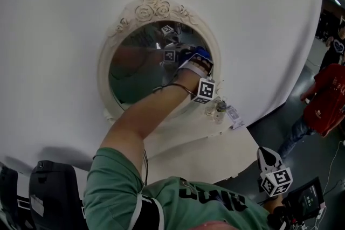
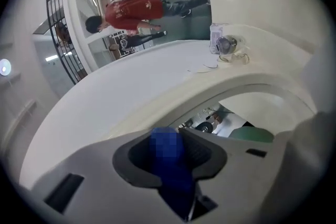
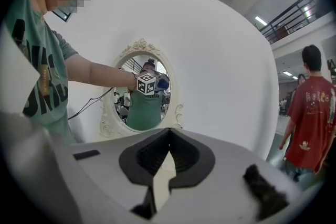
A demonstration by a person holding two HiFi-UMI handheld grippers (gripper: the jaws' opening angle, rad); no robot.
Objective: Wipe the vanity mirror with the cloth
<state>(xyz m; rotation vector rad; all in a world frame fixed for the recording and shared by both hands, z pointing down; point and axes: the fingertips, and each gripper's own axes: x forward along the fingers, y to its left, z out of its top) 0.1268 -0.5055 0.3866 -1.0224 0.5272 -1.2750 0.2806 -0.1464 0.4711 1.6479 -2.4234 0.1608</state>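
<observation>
Wipe is under way, prob. mid-job. The left hand-held gripper (image 1: pixel 193 60) is clenched on the blue cloth (image 1: pixel 201 53); its own view shows the jaws pinched on a wad of blue fabric w/ no gap. The arm reaches out to the vanity mirror (image 1: pixel 132 75), and the cloth is pressed to the glass at its right side, just inside the ornate frame, approx. upper-mid height. The right hand-held gripper (image 3: pixel 168 136) is doing nothing: jaws closed tip to tip w/ nothing btwn them, held low and well apart from the mirror, off the counter (image 1: pixel 202 153) edge. Two small glass jars (image 1: pixel 215 109) stand on the counter just below the mirror's right side, close to the wiping arm, so a low sweep could knock them. How much is done: can't tell for sure, no smears or clean/dirty line visible on the glass. My guess is the right edge is being covered now, w/ centre, left side and bottom of the oval possibly left to do.
</observation>
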